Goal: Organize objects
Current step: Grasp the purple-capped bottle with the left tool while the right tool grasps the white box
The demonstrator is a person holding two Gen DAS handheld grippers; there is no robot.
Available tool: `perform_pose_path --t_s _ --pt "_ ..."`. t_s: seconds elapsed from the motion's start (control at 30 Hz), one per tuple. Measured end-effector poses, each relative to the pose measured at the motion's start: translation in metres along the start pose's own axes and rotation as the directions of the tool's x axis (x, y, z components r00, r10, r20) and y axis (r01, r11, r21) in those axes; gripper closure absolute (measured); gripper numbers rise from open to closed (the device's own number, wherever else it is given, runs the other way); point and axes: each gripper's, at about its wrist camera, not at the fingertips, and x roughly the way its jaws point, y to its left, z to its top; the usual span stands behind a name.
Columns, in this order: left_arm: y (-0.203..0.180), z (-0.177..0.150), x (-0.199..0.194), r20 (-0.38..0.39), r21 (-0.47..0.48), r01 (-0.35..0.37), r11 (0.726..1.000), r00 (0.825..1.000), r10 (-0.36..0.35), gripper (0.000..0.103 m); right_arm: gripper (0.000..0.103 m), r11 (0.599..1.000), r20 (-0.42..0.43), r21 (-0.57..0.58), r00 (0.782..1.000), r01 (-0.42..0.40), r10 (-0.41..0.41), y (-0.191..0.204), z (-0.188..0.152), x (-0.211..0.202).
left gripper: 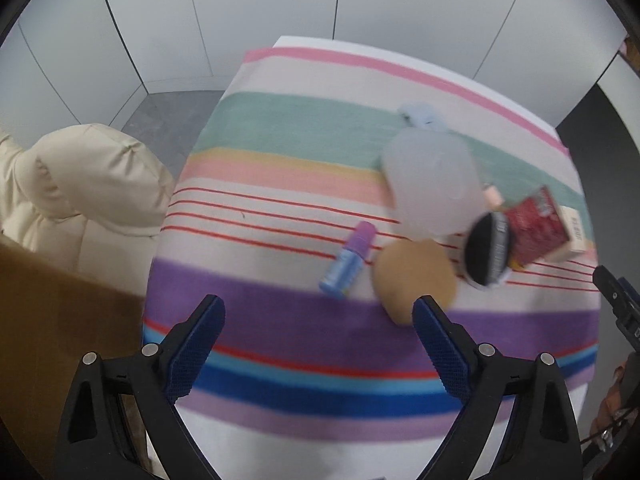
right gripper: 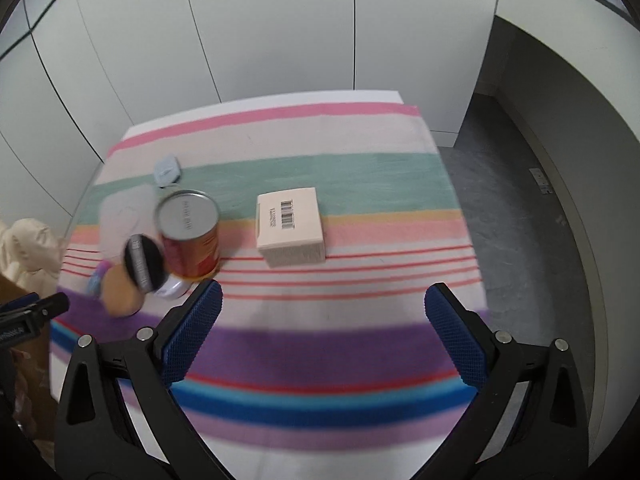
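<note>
The left gripper (left gripper: 318,312) is wide open, with nothing between its blue pads. The right gripper (right gripper: 322,300) is wide open too, and holds nothing.

Only the left view shows the whole purple and blue tube (left gripper: 347,258). It lies flat ahead of the left gripper, a bit to its right. In the right view only a tip of it peeks out. The left view also shows a puffy cream jacket (left gripper: 92,184) off to the left of the striped cloth (left gripper: 280,200).

Only the right view shows the whole cream box (right gripper: 290,226) with its barcode. It sits straight ahead of the right gripper, apart from the other things. Grey floor (right gripper: 500,200) lies past the cloth's right edge there.

The red can (right gripper: 192,236) stands ahead and left of the right gripper's left finger. Close by it are a black round puff (right gripper: 143,262), a tan round thing (left gripper: 414,278), a see-through lid or tub (left gripper: 434,184) and a small pale blue case (right gripper: 168,170). All are blurry.

The near stripes in front of both grippers are bare cloth. The far pink stripe runs along the far edge, by the white wall.

Count: one tube, one can, one box, one puff, one tan round thing, one clear tub, one blue case.
</note>
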Motion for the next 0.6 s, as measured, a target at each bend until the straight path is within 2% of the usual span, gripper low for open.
perform_pose_path --t_s 0.1,0.23,0.3,0.33,0.4,0.43,0.47,0.6 --pt "0.002 0.004 0.018 -0.018 0.023 -0.005 1.0 1.0 0.005 0.022 0.005 1.0 -0.027 -0.023 1.0 0.012 -0.012 0.006 0.005 0.029" --pt "0.002 0.005 0.033 -0.025 0.042 -0.007 0.999 1.0 0.008 0.026 0.007 0.999 -0.026 -0.044 0.999 0.018 -0.019 0.013 0.012 0.049" --pt "0.002 0.006 0.041 -0.03 0.042 0.01 0.999 1.0 -0.009 0.036 0.008 0.998 -0.021 -0.057 0.999 0.032 -0.033 0.016 0.014 0.057" --pt "0.0 0.006 0.043 -0.01 0.051 -0.007 0.999 1.0 0.007 0.036 0.01 0.998 -0.021 -0.06 0.999 0.037 -0.038 0.017 0.015 0.059" --pt "-0.006 0.007 0.045 0.019 0.084 -0.026 0.996 1.0 0.024 0.055 0.03 0.997 -0.031 -0.073 0.999 0.033 -0.036 0.02 0.017 0.067" --pt "-0.008 0.009 0.045 0.033 0.097 -0.012 0.995 0.999 0.009 0.066 0.036 0.996 -0.039 -0.079 0.999 0.028 -0.031 0.023 0.019 0.071" --pt "-0.01 0.009 0.044 0.037 0.102 -0.008 0.995 0.999 0.005 0.083 0.049 0.997 -0.051 -0.081 0.998 0.02 -0.025 0.024 0.019 0.074" --pt "-0.009 0.011 0.048 0.032 0.112 0.009 0.994 0.999 -0.012 0.084 0.049 0.995 -0.02 -0.068 0.997 0.068 -0.07 0.022 0.016 0.069"
